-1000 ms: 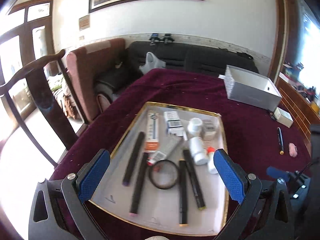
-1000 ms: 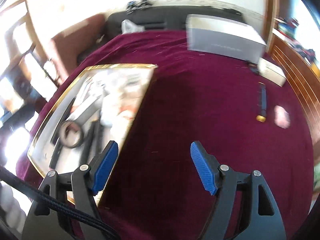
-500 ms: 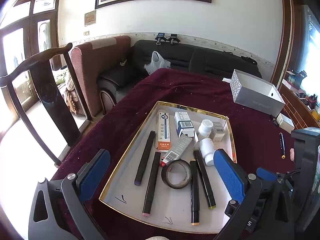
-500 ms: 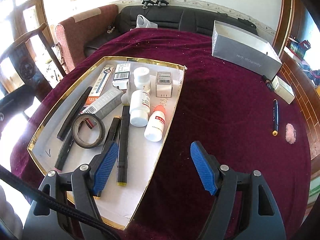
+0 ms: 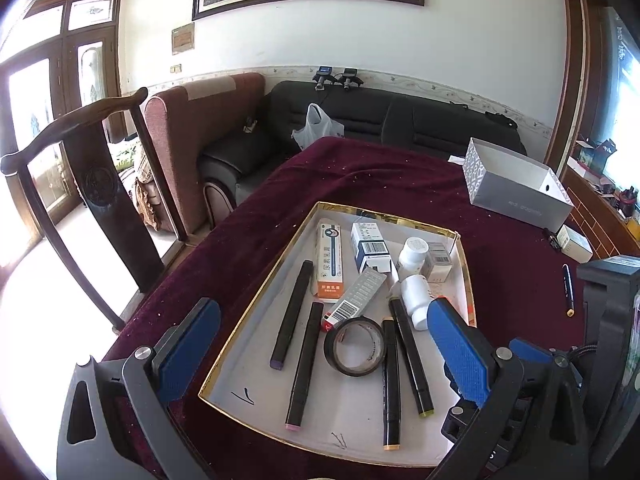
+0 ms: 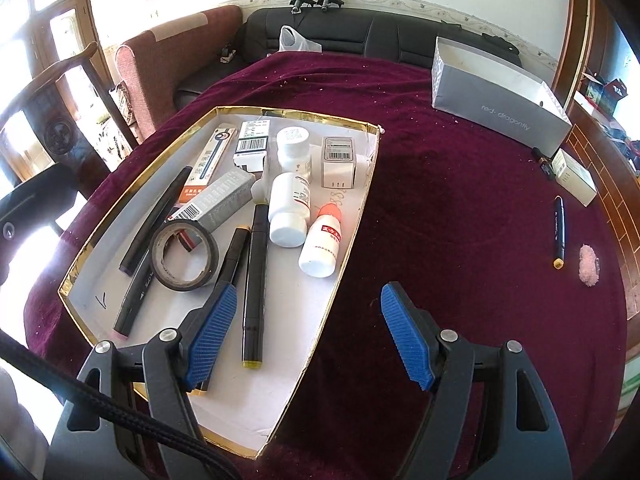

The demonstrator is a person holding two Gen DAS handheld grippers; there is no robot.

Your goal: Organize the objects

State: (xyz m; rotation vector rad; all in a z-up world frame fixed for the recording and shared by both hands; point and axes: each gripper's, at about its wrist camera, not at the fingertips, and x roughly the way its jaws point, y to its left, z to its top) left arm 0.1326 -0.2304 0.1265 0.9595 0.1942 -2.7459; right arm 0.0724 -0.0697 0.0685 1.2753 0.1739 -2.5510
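Note:
A shallow gold-rimmed tray (image 5: pixel 262 294) (image 6: pixel 296 114) lies on a dark red tablecloth. It holds several black markers (image 6: pixel 253 280), a roll of black tape (image 5: pixel 354 370) (image 6: pixel 184 284), two white bottles (image 6: pixel 288 208), a red-capped bottle (image 6: pixel 322 244) and several small cartons (image 6: pixel 339 160). My left gripper (image 5: pixel 324 320) hovers open over the tray's near end, empty. My right gripper (image 6: pixel 309 292) is open and empty above the tray's right rim. One black marker (image 6: pixel 559 232) lies loose on the cloth at the right.
A long grey open box (image 6: pixel 500 108) stands at the back right, with a small white carton (image 6: pixel 576 174) beside it. A pink scrap (image 6: pixel 589 264) lies near the loose marker. A wooden chair (image 5: pixel 100 184) stands at the left; a dark sofa (image 5: pixel 400 116) is behind.
The right gripper has swung left from over the bare cloth to the tray's right rim and now shows at the left view's right edge. The left gripper has stayed over the tray.

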